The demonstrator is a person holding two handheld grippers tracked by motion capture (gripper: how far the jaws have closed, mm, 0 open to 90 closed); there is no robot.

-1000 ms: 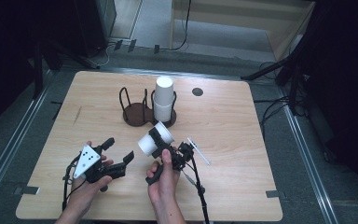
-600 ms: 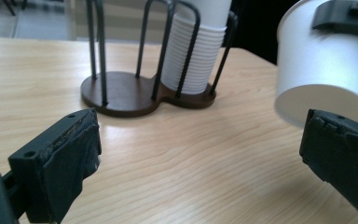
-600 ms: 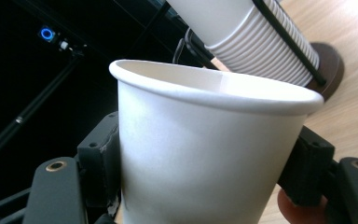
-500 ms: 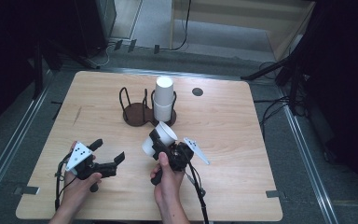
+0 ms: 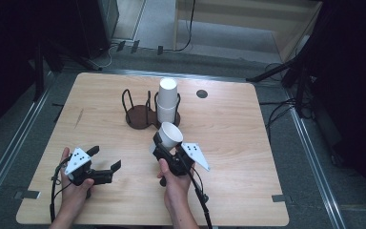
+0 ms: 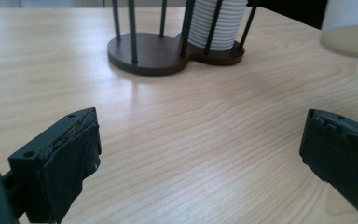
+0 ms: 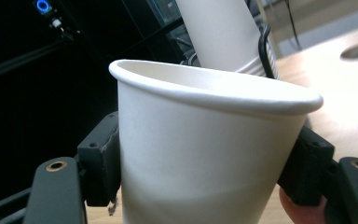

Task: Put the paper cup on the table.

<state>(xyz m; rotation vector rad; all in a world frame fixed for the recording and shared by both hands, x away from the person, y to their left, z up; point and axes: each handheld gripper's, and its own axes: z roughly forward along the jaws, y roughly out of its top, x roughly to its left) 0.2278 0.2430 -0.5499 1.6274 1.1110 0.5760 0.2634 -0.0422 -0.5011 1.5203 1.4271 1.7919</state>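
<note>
My right gripper [image 5: 163,144] is shut on a white paper cup [image 5: 171,134] and holds it above the middle of the table, tilted with its mouth up and away. In the right gripper view the pads [image 7: 103,158] press both sides of the cup [image 7: 205,154]. My left gripper [image 5: 105,158] is low over the front left of the table. Its jaws have just been opening and stand wide, with nothing between them [image 6: 200,158]. Behind them, a dark cup holder [image 5: 140,117] with wire posts carries a stack of white cups [image 5: 167,98] in its right ring.
The wooden table [image 5: 100,109] has a small round dark hole [image 5: 201,94] near its back right. The holder's left ring [image 5: 131,102] has no cups. Bare wood [image 6: 191,116] lies between the left gripper and the holder [image 6: 168,53]. Cables trail off the front edge.
The left hand has drawn back to the left and lower, and its jaws stand wider. The right hand has stayed put with the cup.
</note>
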